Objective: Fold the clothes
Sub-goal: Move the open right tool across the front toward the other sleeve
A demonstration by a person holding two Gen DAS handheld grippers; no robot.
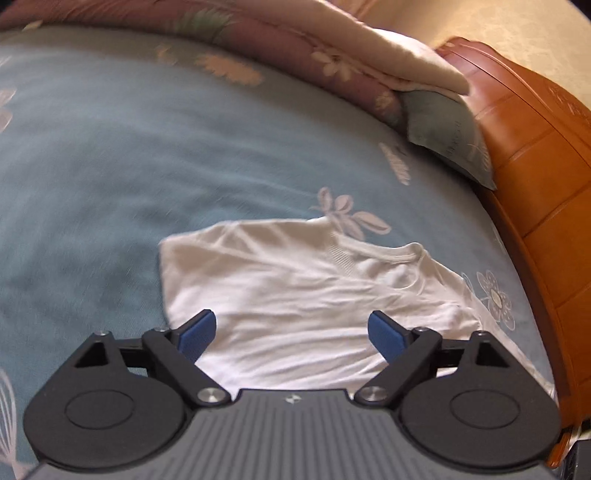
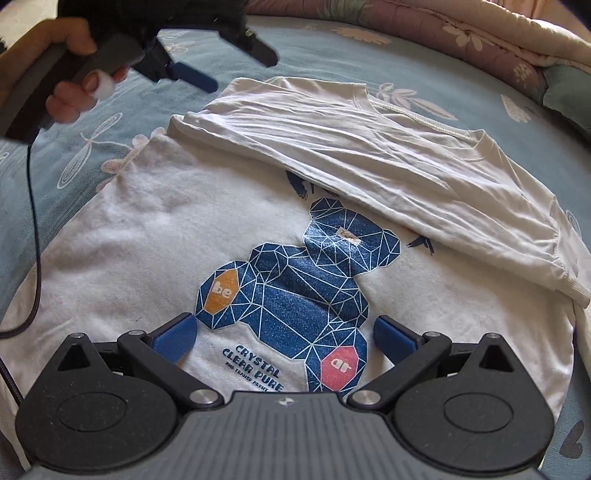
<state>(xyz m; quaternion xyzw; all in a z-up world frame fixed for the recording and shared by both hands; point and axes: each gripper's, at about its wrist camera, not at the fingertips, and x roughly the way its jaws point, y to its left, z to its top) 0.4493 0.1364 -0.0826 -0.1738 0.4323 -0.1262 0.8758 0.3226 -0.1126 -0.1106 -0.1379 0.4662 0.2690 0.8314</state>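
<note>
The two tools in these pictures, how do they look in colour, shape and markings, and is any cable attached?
Both the left tool and the right tool have a grey ribbed body with a small star-like mark, two black round discs, black linkage arms with silver screws, and blue textured pads. In the right wrist view, a dark cable hangs from the left tool's grey handle.

This is a bedroom in a home. A bed fills both views, covered by a blue-grey bedsheet [image 1: 147, 155] printed with pale flowers and leaves. At twelve o'clock in the left wrist view a mauve floral quilt [image 1: 266, 40] lies bunched along the far edge, with a cream blanket [image 1: 406, 59] on it. At two o'clock a pale green pillow [image 1: 450, 140] leans against a glossy orange-brown wooden headboard [image 1: 535, 166], and cream patterned wallpaper [image 1: 498, 22] rises behind it.
</note>
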